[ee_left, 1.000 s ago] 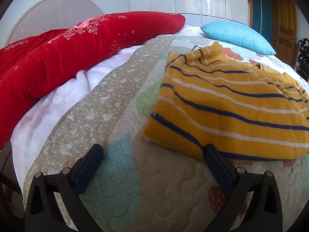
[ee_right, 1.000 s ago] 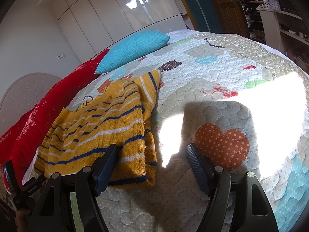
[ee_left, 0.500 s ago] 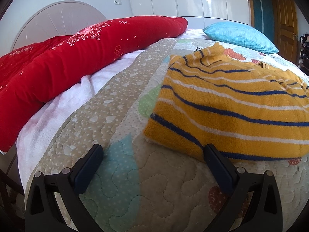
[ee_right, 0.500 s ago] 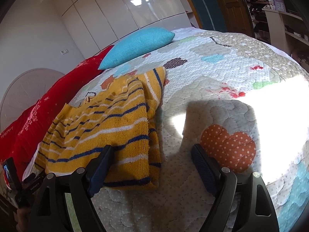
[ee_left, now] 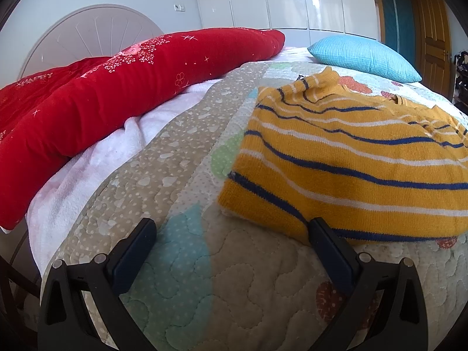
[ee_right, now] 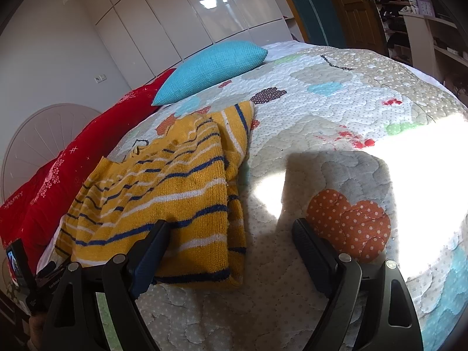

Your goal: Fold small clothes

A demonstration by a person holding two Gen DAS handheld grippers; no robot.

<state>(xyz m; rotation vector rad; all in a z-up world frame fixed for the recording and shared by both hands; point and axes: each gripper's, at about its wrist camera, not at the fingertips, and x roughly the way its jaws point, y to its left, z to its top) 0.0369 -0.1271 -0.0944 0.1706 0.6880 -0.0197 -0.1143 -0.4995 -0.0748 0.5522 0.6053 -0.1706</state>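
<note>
A small yellow knit sweater (ee_left: pixel 345 158) with blue and white stripes lies folded on the patterned quilt (ee_left: pixel 181 158). It also shows in the right wrist view (ee_right: pixel 163 193). My left gripper (ee_left: pixel 231 228) is open and empty, just in front of the sweater's near left corner. Its right finger (ee_left: pixel 327 242) overlaps the hem in the picture. My right gripper (ee_right: pixel 231 237) is open and empty at the sweater's near right corner, its left finger (ee_right: pixel 152 248) in front of the fabric.
A long red pillow (ee_left: pixel 117 87) lies along the left by the white headboard (ee_left: pixel 93 38). A blue cushion (ee_left: pixel 362 58) sits behind the sweater. White wardrobes, a wooden door (ee_left: pixel 433 41) and cluttered shelves (ee_right: pixel 421 17) stand beyond the bed.
Both grippers have drawn back slightly and lifted a little, staying open. The sweater has not moved.
</note>
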